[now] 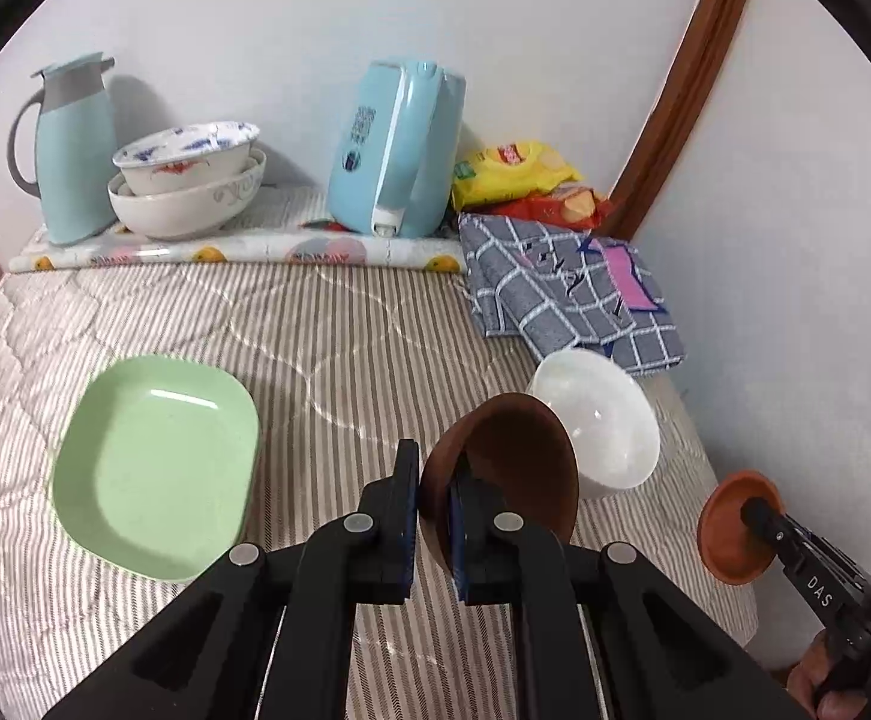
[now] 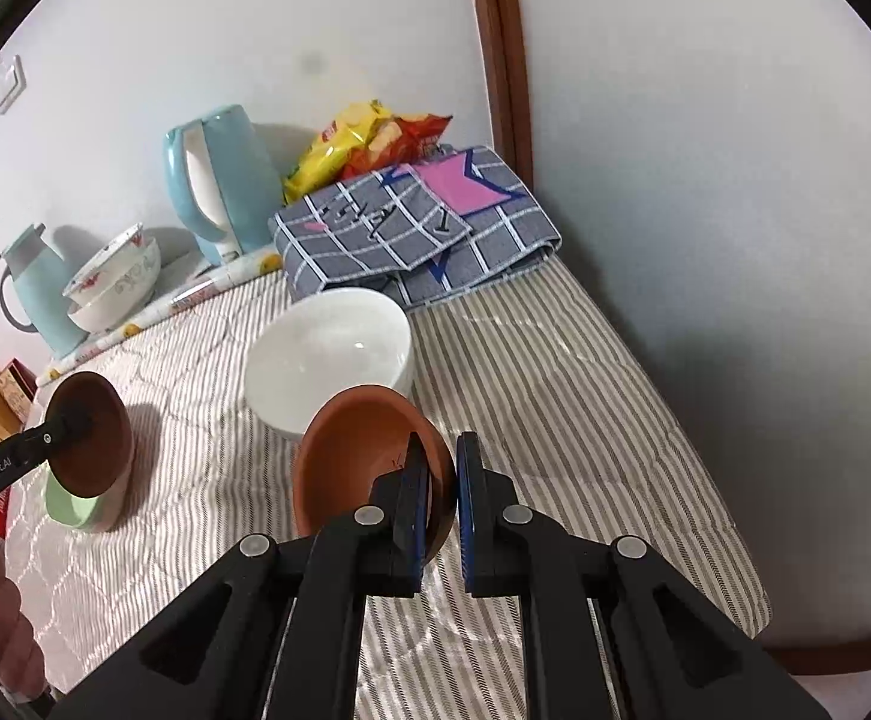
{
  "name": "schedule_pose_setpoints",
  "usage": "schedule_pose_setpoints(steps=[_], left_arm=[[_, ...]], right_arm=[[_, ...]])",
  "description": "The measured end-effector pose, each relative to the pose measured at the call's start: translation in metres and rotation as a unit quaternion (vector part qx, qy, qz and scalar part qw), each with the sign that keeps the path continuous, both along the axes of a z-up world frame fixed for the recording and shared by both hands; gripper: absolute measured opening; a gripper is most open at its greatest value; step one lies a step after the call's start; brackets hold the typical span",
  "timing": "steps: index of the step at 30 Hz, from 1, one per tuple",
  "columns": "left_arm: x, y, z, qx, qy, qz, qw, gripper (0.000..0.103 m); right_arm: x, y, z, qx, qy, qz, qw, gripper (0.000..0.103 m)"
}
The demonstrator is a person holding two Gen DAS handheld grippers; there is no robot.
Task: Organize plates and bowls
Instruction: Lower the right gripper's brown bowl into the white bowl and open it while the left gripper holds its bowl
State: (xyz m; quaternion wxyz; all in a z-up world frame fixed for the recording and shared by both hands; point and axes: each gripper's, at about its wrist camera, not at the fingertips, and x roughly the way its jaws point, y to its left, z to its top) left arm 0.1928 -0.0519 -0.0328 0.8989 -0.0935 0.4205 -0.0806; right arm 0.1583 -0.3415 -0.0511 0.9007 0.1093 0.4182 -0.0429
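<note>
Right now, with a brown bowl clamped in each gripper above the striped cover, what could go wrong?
1. The left gripper pinches the dark brown bowl only by its rim, tilted on edge; it could swivel or slip out.
2. The right gripper holds the orange-brown bowl the same way, close to the white bowl; a swing could knock it.
3. The striped cover looks soft, so a bowl set down may rock.

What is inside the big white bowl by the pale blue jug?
A smaller patterned bowl sits nested in the large white bowl. Its bottom is hidden, and so is the large bowl's inside.
</note>
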Motion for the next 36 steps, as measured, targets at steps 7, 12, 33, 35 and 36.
schedule_pose_setpoints(steps=[7,12,33,35,36], left_arm=[[-0.001,0.005,0.02,-0.007,-0.019,0.0,0.9998,0.009],[0.003,0.003,0.025,-0.013,-0.024,-0.003,0.9996,0.009],[0.038,0.01,0.0,-0.012,0.003,0.01,0.9999,0.009],[0.043,0.01,-0.005,-0.013,0.007,0.01,0.9998,0.009],[0.045,0.01,-0.007,-0.014,0.009,0.01,0.9998,0.009]], right_arm=[[0.005,0.005,0.011,0.001,-0.01,0.006,1.0,0.009],[0.012,0.007,0.016,0.003,-0.018,0.011,1.0,0.009],[0.064,0.023,0.001,-0.004,-0.01,0.034,0.999,0.009],[0.072,0.026,-0.004,-0.003,-0.006,0.038,0.999,0.009],[0.076,0.028,-0.006,-0.004,-0.003,0.04,0.999,0.009]])
